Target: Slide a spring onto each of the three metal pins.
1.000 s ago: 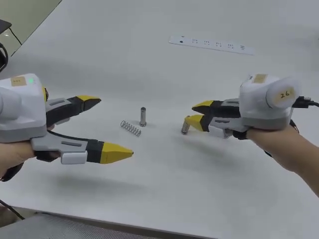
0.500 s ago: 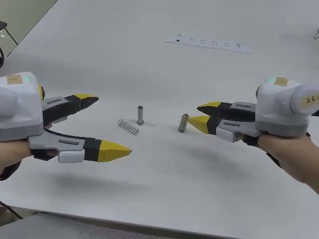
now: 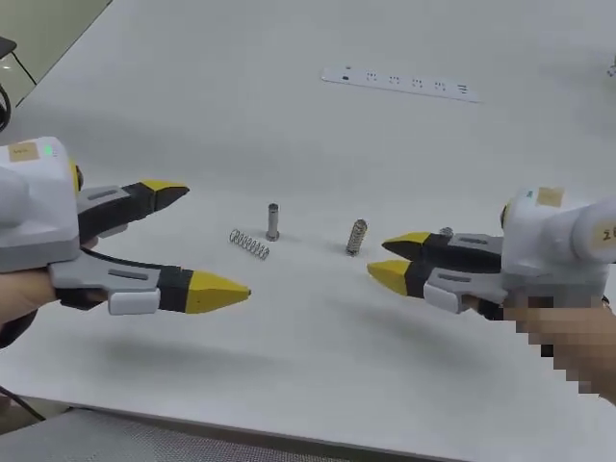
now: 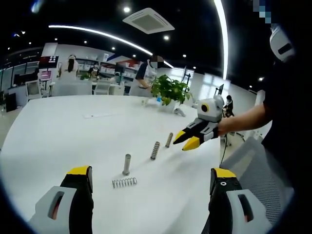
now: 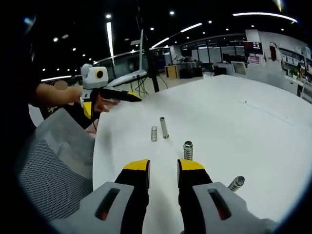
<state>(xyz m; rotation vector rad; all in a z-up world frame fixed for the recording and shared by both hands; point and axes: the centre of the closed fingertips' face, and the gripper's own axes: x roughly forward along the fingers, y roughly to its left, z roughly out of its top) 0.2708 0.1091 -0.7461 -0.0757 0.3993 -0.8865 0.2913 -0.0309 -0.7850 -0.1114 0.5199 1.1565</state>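
Note:
A bare metal pin (image 3: 273,220) stands upright mid-table, and a loose spring (image 3: 249,243) lies just left of it. A second pin wearing a spring (image 3: 357,236) stands to the right. A third sprung pin (image 3: 446,232) peeks out behind my right gripper (image 3: 385,258), which hovers near and right of the second pin, jaws slightly open, holding nothing. My left gripper (image 3: 207,239) is wide open at the left, short of the loose spring. The right gripper view has the bare pin (image 5: 164,127), the loose spring (image 5: 154,133), the standing sprung pin (image 5: 187,149) and the third one tilted (image 5: 236,183).
A white power strip (image 3: 399,83) lies far back on the white table (image 3: 289,366). A grey mesh chair (image 5: 53,161) sits off the table's near edge. People and desks stand in the far background of the left gripper view.
My right gripper has let go of the sprung pin and drawn back toward me and to the right. That pin now stands upright on the table. The left gripper has barely moved.

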